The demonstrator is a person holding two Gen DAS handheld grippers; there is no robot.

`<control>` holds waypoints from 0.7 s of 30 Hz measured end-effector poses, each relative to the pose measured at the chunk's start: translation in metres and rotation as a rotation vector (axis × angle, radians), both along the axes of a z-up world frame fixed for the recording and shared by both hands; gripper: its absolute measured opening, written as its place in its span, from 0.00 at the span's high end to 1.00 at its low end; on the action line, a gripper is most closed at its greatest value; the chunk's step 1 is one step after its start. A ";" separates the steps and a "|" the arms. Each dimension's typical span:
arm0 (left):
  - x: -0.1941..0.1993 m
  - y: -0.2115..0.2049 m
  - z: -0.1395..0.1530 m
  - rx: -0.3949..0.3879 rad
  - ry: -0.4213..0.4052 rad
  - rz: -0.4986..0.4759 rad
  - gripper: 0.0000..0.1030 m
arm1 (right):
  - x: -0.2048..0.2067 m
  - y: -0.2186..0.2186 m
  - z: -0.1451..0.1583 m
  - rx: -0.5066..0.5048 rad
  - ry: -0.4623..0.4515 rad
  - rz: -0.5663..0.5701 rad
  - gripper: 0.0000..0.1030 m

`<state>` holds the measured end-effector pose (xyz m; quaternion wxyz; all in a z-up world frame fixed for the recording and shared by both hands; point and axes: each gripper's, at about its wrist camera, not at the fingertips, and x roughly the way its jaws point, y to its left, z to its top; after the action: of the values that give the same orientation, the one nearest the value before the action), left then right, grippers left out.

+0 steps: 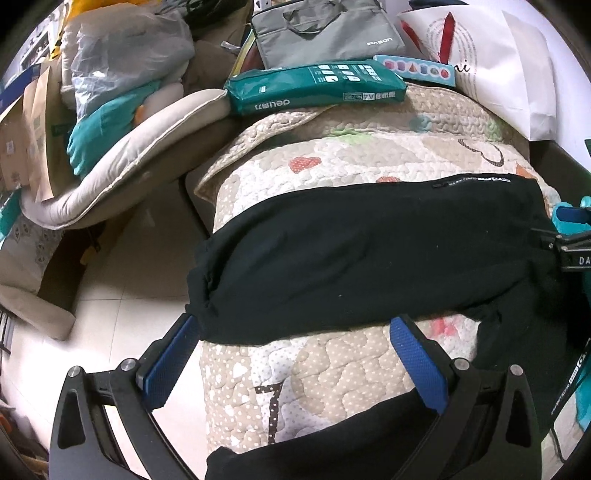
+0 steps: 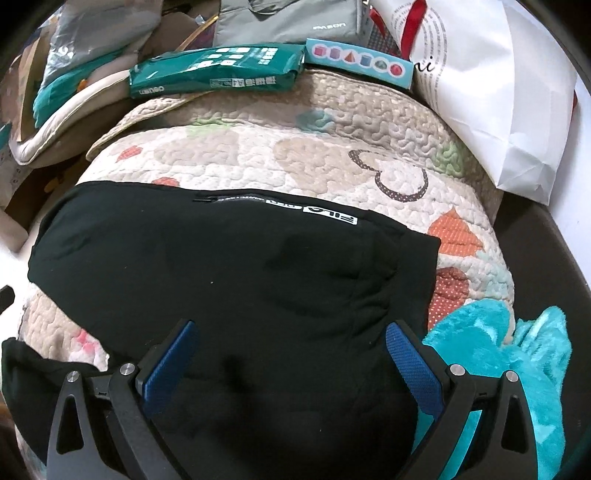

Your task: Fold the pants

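Pants [image 2: 221, 280] across quilt [image 2: 295, 155], both tools [image 1: 295, 332] [image 2: 291, 336] spread

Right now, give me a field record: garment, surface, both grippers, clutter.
garment: black fabric pants, lying across the quilt, white logo strip at the far edge
surface: beige quilted cover with heart prints
left gripper: jaws open, at the pants' near edge, holding nothing
right gripper: jaws open, over the pants, holding nothing
far clutter: green paper ream pack, grey zip bag, white paper bag
near right: teal fluffy cloth
fold state: cannot tell
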<state>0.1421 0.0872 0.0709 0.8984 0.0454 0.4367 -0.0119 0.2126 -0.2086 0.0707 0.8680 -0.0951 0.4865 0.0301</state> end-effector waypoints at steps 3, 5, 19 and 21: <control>0.002 0.001 -0.001 0.000 0.004 0.006 0.00 | 0.004 -0.002 -0.001 0.001 0.000 0.002 0.00; 0.003 0.002 -0.002 0.000 0.008 0.012 0.00 | 0.006 -0.002 -0.001 0.000 -0.003 0.006 0.00; 0.045 0.070 -0.004 -0.159 -0.002 0.126 0.00 | 0.034 -0.007 0.014 0.016 -0.046 0.059 0.00; 0.060 0.092 -0.008 -0.204 -0.005 0.158 0.00 | 0.043 -0.010 0.016 0.021 -0.046 0.056 0.00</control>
<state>0.2023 0.1794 0.0632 0.8976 -0.0805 0.4331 0.0146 0.2551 -0.2189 0.0867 0.8787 -0.1000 0.4633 0.0572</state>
